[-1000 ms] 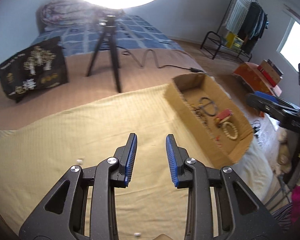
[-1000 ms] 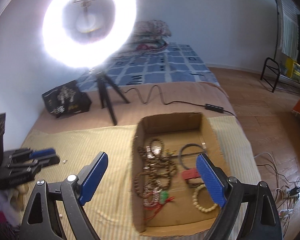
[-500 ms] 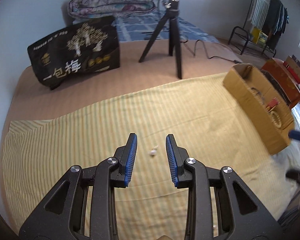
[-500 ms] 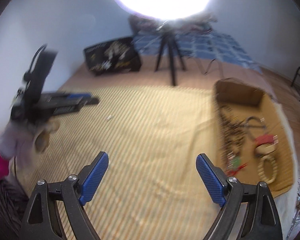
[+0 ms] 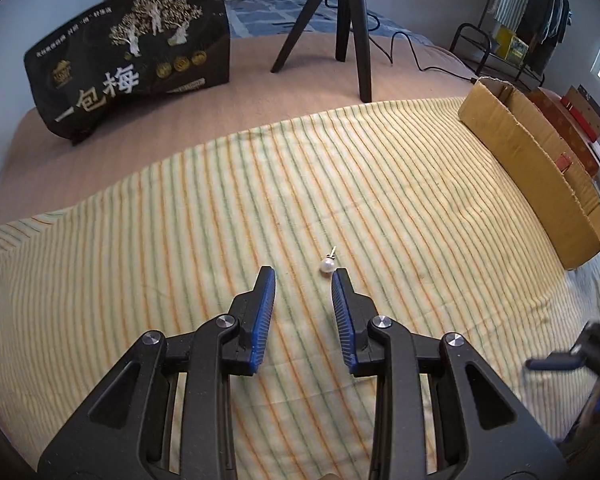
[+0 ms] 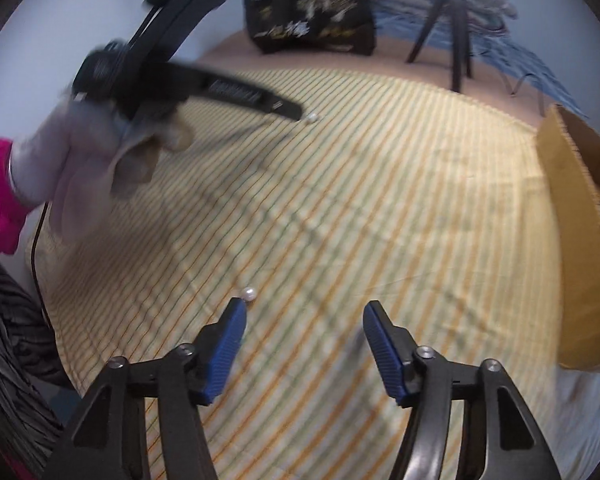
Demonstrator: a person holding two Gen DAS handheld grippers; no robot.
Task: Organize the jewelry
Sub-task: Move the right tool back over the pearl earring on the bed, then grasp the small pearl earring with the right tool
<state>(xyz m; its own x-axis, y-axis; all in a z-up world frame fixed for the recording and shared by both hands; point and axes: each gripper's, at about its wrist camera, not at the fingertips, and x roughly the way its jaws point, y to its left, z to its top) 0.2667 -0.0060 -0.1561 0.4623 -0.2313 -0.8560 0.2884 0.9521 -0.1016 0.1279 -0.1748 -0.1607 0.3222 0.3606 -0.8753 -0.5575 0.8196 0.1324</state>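
Your striped cloth [image 5: 220,208] covers the bed, with the box [image 5: 540,176] along its right edge. One pearl [image 5: 326,266] lies mid-cloth, just ahead of your left gripper [image 5: 303,276], close to the tip of its right finger; its jaws are apart and hold nothing. A second pearl [image 6: 248,293] lies near the cloth's front edge, just beyond the left fingertip of your right gripper [image 6: 304,308], which gapes wide and holds nothing.

Two pearl earrings [image 6: 248,293] – one cardboard box [image 5: 536,168], one tripod [image 5: 342,20], one black bag [image 5: 132,56]
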